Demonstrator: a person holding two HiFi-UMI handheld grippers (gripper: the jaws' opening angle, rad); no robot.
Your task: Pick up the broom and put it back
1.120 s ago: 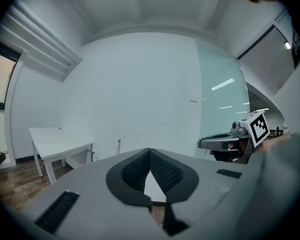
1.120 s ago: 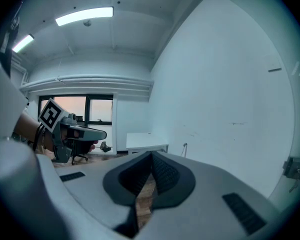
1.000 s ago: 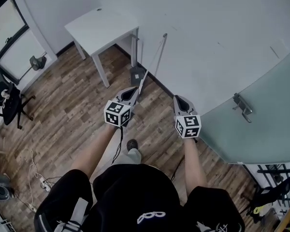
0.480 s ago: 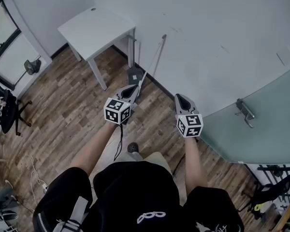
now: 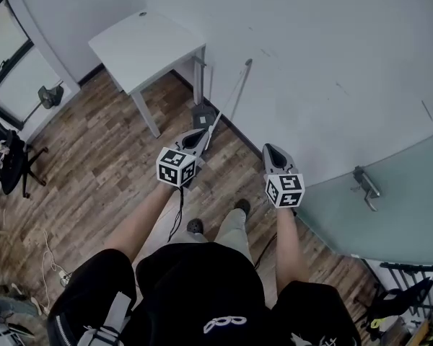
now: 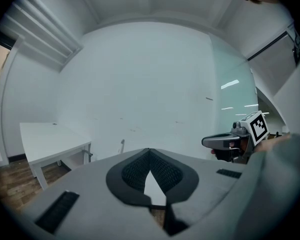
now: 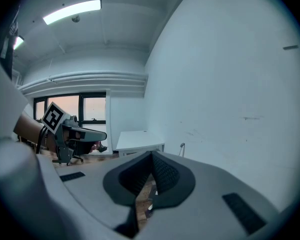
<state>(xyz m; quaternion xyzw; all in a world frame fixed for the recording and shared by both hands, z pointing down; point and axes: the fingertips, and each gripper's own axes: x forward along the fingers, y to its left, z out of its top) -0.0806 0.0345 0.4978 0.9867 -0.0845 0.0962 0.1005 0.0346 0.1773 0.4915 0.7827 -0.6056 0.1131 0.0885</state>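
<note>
Wooden floor, broom leaning on white wall at upper centre, left gripper and right gripper jaws together, empty.

The brown wood-plank floor carries a white rectangular table by the wall and a thin long-handled broom leaning just beside it. A black office chair and loose white cables sit further left.
</note>
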